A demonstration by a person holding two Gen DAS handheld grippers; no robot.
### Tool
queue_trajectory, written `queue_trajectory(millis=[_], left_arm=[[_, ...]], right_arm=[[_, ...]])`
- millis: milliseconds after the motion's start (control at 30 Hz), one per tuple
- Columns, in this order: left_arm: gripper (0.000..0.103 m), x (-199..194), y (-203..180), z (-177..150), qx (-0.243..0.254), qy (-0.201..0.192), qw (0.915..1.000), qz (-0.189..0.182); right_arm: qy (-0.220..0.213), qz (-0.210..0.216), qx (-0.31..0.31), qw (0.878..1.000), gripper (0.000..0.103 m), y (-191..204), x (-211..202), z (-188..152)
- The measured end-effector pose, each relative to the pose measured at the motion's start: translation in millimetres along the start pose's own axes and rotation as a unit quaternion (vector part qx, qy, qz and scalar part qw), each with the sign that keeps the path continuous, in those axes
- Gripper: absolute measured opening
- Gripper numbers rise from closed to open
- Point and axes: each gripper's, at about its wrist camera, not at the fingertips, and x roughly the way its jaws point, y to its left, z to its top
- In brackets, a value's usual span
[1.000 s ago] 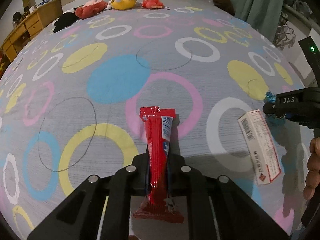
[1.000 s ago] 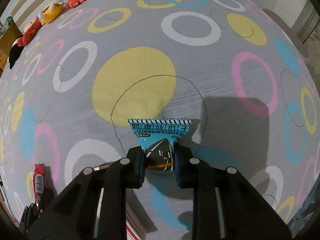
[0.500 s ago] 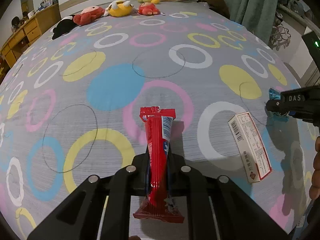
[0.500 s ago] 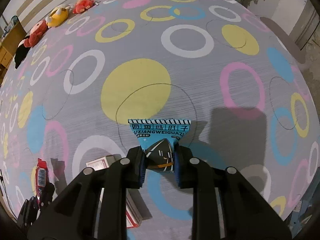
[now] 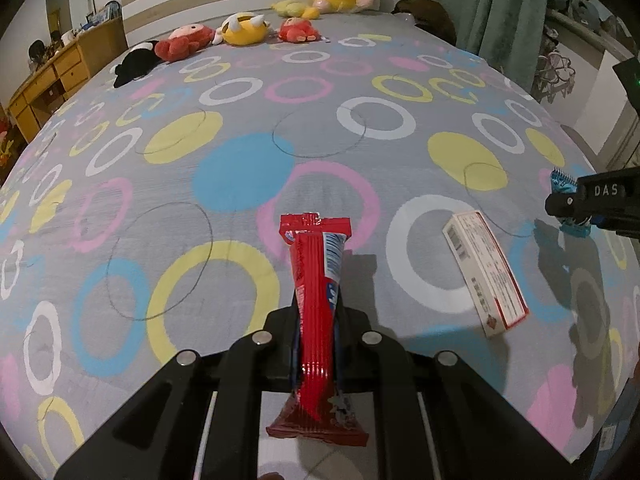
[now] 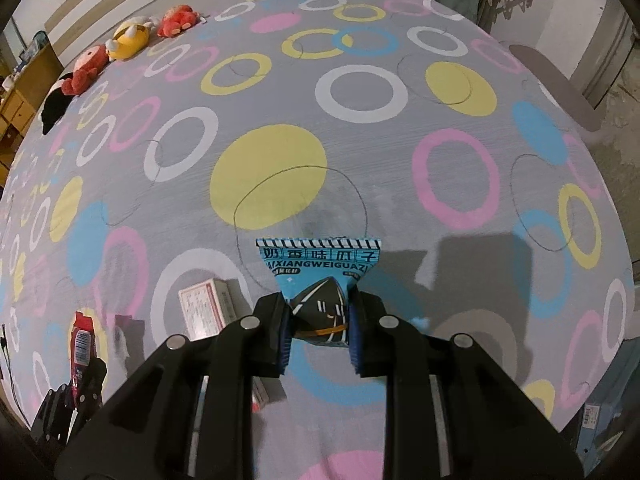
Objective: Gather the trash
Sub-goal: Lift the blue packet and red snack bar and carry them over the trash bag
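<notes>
My left gripper (image 5: 317, 320) is shut on a long red snack wrapper (image 5: 316, 280), held above the bed with its sealed end pointing away. That wrapper (image 6: 82, 344) also shows at the lower left of the right wrist view, in the left gripper (image 6: 84, 364). My right gripper (image 6: 318, 320) is shut on a blue snack packet (image 6: 320, 272) with printed characters, lifted off the sheet. From the left wrist view the right gripper (image 5: 568, 204) hangs at the far right with the blue packet (image 5: 560, 182) in it. A white and red carton (image 5: 484, 272) lies flat on the bed between the two grippers, and the carton (image 6: 206, 308) appears just left of the right fingers.
The bed sheet (image 5: 240, 128) is grey with coloured rings and discs. Several plush toys (image 5: 240, 32) line the far end by the headboard. A wooden dresser (image 5: 48, 80) stands at the left, a green curtain (image 5: 504, 12) at the right. Floor shows past the bed's right edge (image 6: 612, 120).
Both grippers have risen from the sheet with their wrappers; the bed looks farther off and more of the room shows. The white carton has come into the right wrist view.
</notes>
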Motion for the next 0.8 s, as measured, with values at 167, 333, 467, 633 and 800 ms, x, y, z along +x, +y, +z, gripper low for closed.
queue_trajectory(millis=[167, 333, 467, 633, 800], left_arm=[[0.012, -17, -2, -7, 0.006, -0.012, 0.9999, -0.002], [0.012, -31, -1, -21, 0.01, -0.017, 0.9998, -0.002], [0.012, -43, 3, -30, 0.007, -0.023, 0.9997, -0.002], [0.012, -62, 2, -42, 0.014, -0.034, 0.9993, -0.005], [0.012, -83, 9, -58, -0.004, -0.033, 0.9993, -0.019]], right_arm=[[-0.011, 0.002, -0.011, 1.0, 0.022, 0, -21, -15], [-0.023, 0.009, -0.021, 0.999, 0.022, 1, -39, -29], [-0.032, 0.011, -0.03, 0.999, 0.022, 1, -54, -47], [-0.041, 0.019, -0.039, 0.998, 0.022, 3, -78, -71], [-0.051, 0.032, -0.046, 0.997, 0.022, 2, -104, -93]])
